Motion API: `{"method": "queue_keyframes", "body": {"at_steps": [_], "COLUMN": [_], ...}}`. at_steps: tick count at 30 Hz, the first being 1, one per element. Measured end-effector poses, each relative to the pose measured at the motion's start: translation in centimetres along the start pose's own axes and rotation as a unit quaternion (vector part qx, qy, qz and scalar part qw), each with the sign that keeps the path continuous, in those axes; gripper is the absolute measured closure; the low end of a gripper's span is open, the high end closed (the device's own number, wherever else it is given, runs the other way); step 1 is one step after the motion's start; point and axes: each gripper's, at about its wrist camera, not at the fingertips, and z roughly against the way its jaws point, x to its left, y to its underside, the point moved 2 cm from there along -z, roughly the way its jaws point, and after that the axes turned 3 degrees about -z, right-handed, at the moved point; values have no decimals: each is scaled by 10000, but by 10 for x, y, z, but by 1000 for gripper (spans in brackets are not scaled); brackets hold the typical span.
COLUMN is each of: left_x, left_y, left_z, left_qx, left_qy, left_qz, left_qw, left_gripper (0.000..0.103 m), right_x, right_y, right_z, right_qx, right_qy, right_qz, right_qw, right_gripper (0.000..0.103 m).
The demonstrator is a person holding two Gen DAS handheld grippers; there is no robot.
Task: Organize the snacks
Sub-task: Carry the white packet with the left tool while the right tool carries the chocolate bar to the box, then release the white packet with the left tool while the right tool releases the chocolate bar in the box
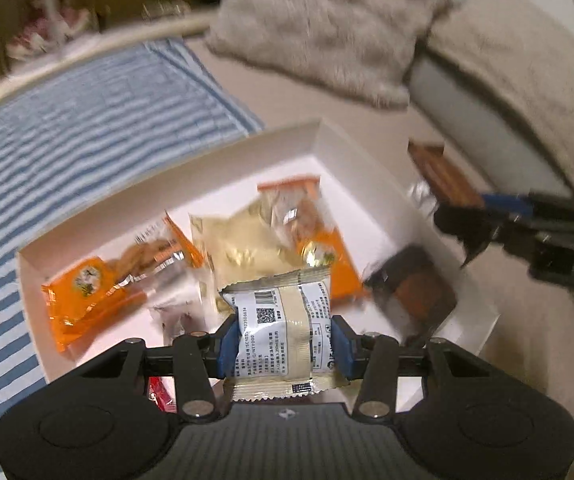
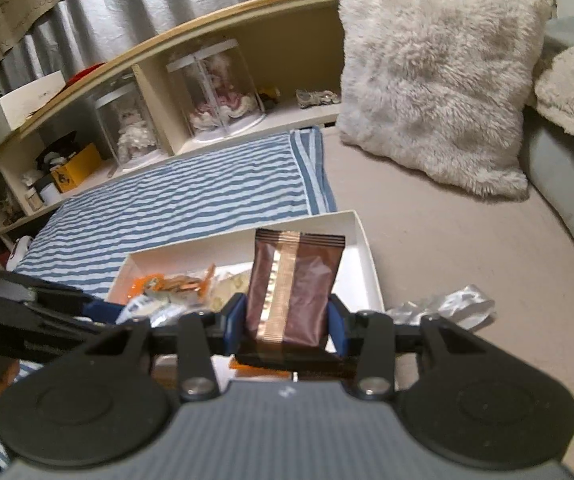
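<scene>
In the left wrist view my left gripper (image 1: 283,344) is shut on a cream-and-white snack packet (image 1: 283,320) with a barcode, held over the near part of a white box (image 1: 215,176). In the box lie orange packets (image 1: 87,292), a gold packet (image 1: 239,240) and a dark brown packet (image 1: 411,288). In the right wrist view my right gripper (image 2: 287,320) is shut on an upright brown packet (image 2: 293,288) with a copper strip, just above the box's (image 2: 367,256) near right corner. The picture from the left wrist is blurred.
The box rests on a beige bed beside a blue-striped blanket (image 2: 167,200). A fluffy pillow (image 2: 435,80) stands behind, and a crumpled silver wrapper (image 2: 447,304) lies right of the box. A shelf with dolls in clear cases (image 2: 215,88) runs along the back.
</scene>
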Motion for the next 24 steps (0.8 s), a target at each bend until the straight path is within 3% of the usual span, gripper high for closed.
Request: {"method": "queue_keyframes", "body": {"at_steps": [4,7,14,24], "left_x": [5,10,26,27], "left_y": [-6,-14,-30,-28], "left_z": [-27,-40,-55,-41], "left_qx": [450,502,132,-120], "left_qy": [-54,-91,-404,-210], "left_qz": [-68,33,260,394], "left_qw": [9989,9987,9988,9989], "left_gripper": [54,54,54,50], "right_x": [-6,-7,-10,-16], "right_y": [-1,-4,-11,-28], "right_z": [-13,-22,-42,-64], "right_qx": [97,140,227,300], "right_qy": [-12,-30,-64,235], "right_qz": [-40,-39,-28,173], "right_qw": [9999,9999,9997,9991], "right_gripper": [55,55,55,55]}}
